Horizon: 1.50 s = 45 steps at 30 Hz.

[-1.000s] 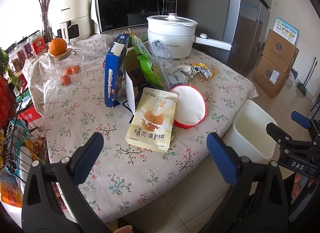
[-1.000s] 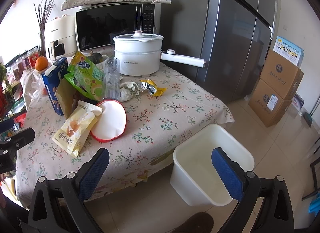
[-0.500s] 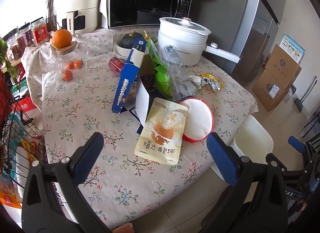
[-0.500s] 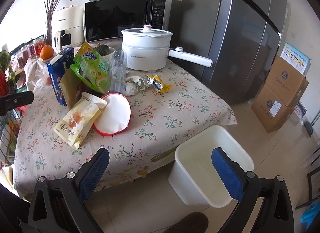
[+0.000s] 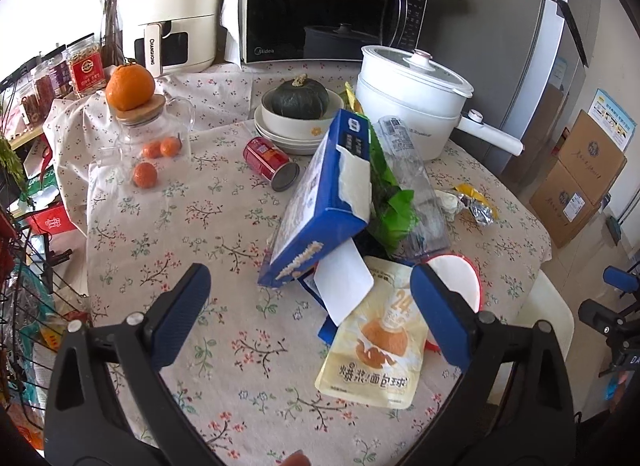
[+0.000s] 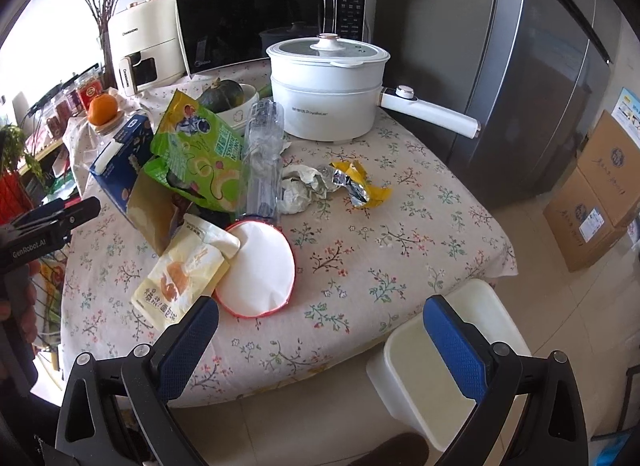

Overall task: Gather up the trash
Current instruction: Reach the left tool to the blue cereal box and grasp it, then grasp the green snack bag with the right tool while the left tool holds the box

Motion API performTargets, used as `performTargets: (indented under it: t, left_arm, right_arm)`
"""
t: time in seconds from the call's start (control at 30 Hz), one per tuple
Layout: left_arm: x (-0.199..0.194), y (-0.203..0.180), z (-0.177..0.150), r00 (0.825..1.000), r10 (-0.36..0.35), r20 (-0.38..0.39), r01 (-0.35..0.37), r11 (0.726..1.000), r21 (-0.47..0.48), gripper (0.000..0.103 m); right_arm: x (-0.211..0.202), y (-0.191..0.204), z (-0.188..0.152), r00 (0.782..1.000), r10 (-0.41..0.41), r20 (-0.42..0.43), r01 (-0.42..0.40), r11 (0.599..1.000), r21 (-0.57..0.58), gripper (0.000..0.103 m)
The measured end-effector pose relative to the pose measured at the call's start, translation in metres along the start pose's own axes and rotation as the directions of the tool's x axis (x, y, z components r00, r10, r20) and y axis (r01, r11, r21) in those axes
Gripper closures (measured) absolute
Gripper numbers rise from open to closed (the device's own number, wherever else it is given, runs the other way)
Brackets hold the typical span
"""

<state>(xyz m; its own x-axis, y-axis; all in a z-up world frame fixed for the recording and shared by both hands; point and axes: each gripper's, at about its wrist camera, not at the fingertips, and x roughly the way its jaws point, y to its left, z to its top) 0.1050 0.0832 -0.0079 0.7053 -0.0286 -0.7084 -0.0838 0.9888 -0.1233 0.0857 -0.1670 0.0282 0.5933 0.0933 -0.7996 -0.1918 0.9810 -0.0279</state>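
"CHANGHONG" is showing on the air fryer (image 5: 172, 13), at eleven o'clock in the left view. "Midea" is sitting on the microwave (image 5: 320, 5). A "24" is marking the pouch (image 5: 376, 342). "GenRobot.AI" is reading on the left gripper (image 6: 44, 225), at nine o'clock.

Grey fridge (image 6: 532, 77), cardboard boxes (image 6: 596, 205) on pale tiled floor (image 6: 532, 234), daylight from left.

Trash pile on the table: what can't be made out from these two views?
- Red can: shows in the left wrist view only; in the right, the green bag and blue box hide it.
- White bin: its floor is cut off by the right gripper, so contents are unclear.
- Dark item under the green bag: mostly covered in both views.
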Motion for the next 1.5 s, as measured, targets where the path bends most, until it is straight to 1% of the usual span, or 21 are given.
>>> performTargets:
  t: [0.03,0.07,0.1,0.17,0.2,0.23,0.27,0.3,0.33,0.37,0.4,0.43,0.53,0.67,0.73,0.83,0.97,1.1,1.23,1.3,1.5]
  left_arm:
    - [0.004,0.002,0.001,1.0,-0.014,0.011,0.014,1.0,-0.009,0.013]
    - [0.007,0.003,0.002,0.999,-0.028,0.025,0.029,1.0,-0.012,0.015]
    - [0.011,0.003,0.004,0.999,-0.033,0.039,0.033,0.999,-0.012,0.02]
    - [0.018,0.003,0.01,0.997,-0.052,0.059,0.053,0.998,-0.015,0.024]
    - [0.022,0.004,0.011,0.996,-0.066,0.063,0.067,0.998,-0.017,0.029]
    - [0.026,0.003,0.012,0.995,-0.076,0.063,0.077,0.997,-0.019,0.033]
    - [0.029,0.002,0.013,0.995,-0.083,0.062,0.085,0.996,-0.023,0.036]
    - [0.032,0.001,0.014,0.995,-0.085,0.06,0.087,0.996,-0.026,0.041]
    - [0.033,0.0,0.014,0.994,-0.083,0.065,0.086,0.996,-0.031,0.049]
    - [0.032,-0.001,0.015,0.994,-0.084,0.075,0.087,0.996,-0.036,0.052]
    - [0.031,-0.002,0.016,0.992,-0.086,0.087,0.09,0.995,-0.038,0.06]
    - [0.028,-0.003,0.016,0.992,-0.08,0.099,0.084,0.996,-0.039,0.061]
    - [0.018,-0.001,0.018,0.989,-0.063,0.132,0.069,0.996,-0.048,0.071]
    - [0.001,0.012,0.022,0.986,-0.039,0.162,0.053,0.995,-0.083,0.074]
    - [-0.008,0.019,0.022,0.986,-0.013,0.169,0.03,0.995,-0.099,0.077]
    - [-0.024,0.034,0.02,0.982,-0.008,0.186,0.033,0.991,-0.132,0.077]
    - [-0.042,0.051,0.013,0.983,-0.028,0.182,0.061,0.982,-0.179,0.077]
    - [-0.052,0.062,0.004,0.986,-0.041,0.164,0.073,0.979,-0.192,0.077]
    - [-0.054,0.074,-0.002,0.987,-0.045,0.152,0.075,0.978,-0.195,0.077]
    - [-0.054,0.08,-0.004,0.989,-0.042,0.144,0.072,0.976,-0.204,0.077]
    - [-0.052,0.089,-0.008,0.991,-0.032,0.13,0.059,0.976,-0.209,0.077]
  right_arm:
    - [0.005,-0.001,0.0,1.0,-0.004,0.013,0.004,1.0,0.001,0.0]
    - [0.011,-0.002,-0.003,0.999,-0.011,0.03,0.011,1.0,0.0,0.0]
    - [0.019,-0.004,-0.007,0.999,-0.028,0.027,0.028,1.0,-0.005,0.0]
    - [0.039,-0.008,-0.013,0.994,-0.084,-0.072,0.083,0.996,-0.026,0.0]
    - [0.044,-0.01,-0.014,0.994,-0.065,-0.093,0.063,0.998,-0.024,0.0]
    - [0.045,-0.013,-0.012,0.995,-0.035,-0.096,0.035,0.999,-0.006,0.0]
    - [0.046,-0.015,-0.009,0.995,-0.015,-0.097,0.017,1.0,0.02,0.0]
    - [0.046,-0.016,-0.006,0.995,0.003,-0.096,0.001,0.999,0.043,0.0]
    - [0.045,-0.016,-0.004,0.995,0.021,-0.095,-0.015,0.998,0.06,0.0]
    - [0.045,-0.015,-0.002,0.995,0.036,-0.096,-0.029,0.997,0.071,0.0]
    - [0.046,-0.014,-0.001,0.994,0.048,-0.1,-0.04,0.996,0.08,0.0]
    - [0.047,-0.011,0.0,0.993,0.059,-0.107,-0.05,0.995,0.085,0.0]
    - [0.051,0.001,0.004,0.99,0.077,-0.114,-0.068,0.994,0.081,0.0]
    - [0.052,0.016,0.013,0.993,0.066,-0.101,-0.061,0.997,0.054,0.0]
    - [0.053,0.023,0.021,0.994,0.055,-0.092,-0.052,0.998,0.04,0.0]
    - [0.055,0.033,0.036,0.996,0.056,-0.073,-0.054,0.998,0.033,0.0]
    - [0.061,0.049,0.051,0.995,0.089,-0.044,-0.087,0.995,0.041,0.0]
    - [0.075,0.078,0.063,0.992,0.121,-0.027,-0.121,0.993,0.01,0.0]
    - [0.091,0.107,0.075,0.987,0.158,-0.027,-0.158,0.987,-0.031,0.011]
    - [0.095,0.117,0.079,0.984,0.177,-0.009,-0.177,0.983,-0.042,0.013]
    - [0.105,0.135,0.09,0.971,0.234,0.043,-0.233,0.972,-0.023,0.025]
